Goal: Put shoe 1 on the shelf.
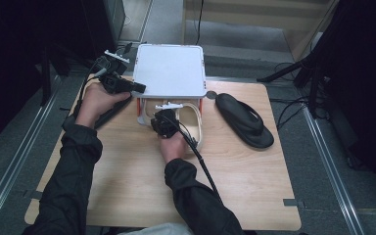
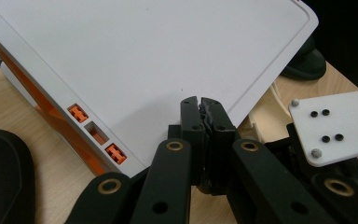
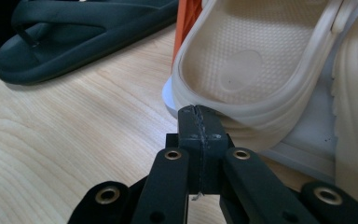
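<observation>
Right gripper view shows the right gripper (image 3: 199, 122) with jaws pressed together against the heel rim of the beige sandal (image 3: 256, 60), which lies on the rack's (image 1: 169, 68) lower shelf; it looks soft, light foam, best pinched at the rim. At ten o'clock, the left gripper (image 2: 200, 112), jaws closed, rests at the rack's top edge.

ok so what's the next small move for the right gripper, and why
Probably a short push forward. The right gripper has its jaws closed, tip against the heel edge of the beige sandal, which juts out past the front of the rack. Nudging it should seat it under the white shelf beside its pair. The left gripper, also closed, rests at the shelf's edge, apparently steadying it.
</observation>
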`<state>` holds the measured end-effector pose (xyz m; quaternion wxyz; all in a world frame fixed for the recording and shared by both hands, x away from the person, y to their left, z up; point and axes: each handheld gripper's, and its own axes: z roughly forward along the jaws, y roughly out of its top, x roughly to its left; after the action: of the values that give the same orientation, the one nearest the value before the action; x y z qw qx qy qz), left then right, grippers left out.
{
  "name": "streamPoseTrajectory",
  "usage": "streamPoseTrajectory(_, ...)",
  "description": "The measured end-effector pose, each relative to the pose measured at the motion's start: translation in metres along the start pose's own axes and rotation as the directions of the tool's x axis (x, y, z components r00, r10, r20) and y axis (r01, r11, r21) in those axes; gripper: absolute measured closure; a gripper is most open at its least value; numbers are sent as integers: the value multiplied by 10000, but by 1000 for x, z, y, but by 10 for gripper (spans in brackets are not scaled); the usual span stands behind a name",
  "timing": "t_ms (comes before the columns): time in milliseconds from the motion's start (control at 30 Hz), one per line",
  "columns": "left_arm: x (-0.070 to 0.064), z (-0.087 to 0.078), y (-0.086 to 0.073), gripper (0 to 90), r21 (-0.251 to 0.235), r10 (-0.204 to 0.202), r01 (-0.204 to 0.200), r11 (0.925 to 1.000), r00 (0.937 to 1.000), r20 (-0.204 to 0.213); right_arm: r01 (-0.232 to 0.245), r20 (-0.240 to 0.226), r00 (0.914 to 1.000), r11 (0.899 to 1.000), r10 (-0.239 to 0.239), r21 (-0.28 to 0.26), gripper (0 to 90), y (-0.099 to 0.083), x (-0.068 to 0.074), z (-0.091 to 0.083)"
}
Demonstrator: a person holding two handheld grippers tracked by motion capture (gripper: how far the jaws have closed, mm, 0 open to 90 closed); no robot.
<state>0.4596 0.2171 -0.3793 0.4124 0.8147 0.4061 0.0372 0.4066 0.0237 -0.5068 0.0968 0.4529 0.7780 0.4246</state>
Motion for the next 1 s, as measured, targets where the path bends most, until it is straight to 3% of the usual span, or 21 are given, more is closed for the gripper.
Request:
streamPoseTrajectory(300, 0, 0, 0, 887, -25, -27, 27, 10000, 10000, 9, 0, -490, 9988, 10000, 1, 19, 900, -10, 3, -23)
streamPoseTrajectory(467, 0, 0, 0, 887, 1, -5, 5, 10000, 10000, -1, 450, -681, 9966, 9990, -453, -57, 900, -19, 6, -43)
streamPoseTrajectory(500, 0, 0, 0, 887, -4, -11, 11, 10000, 10000, 6, 483, -874, 9950, 9988, -488, -84, 900, -24, 4, -53)
streamPoseTrajectory(767, 0, 0, 0, 887, -14, -28, 28, 10000, 10000, -2, 163, -1349, 9907, 9999, -160, 11, 900, -45, -7, -84)
streamPoseTrajectory(1000, 0, 0, 0, 886, -20, -44, 44, 10000, 10000, 7, 163, -1322, 9911, 9999, -160, 9, 900, -64, -18, -110)
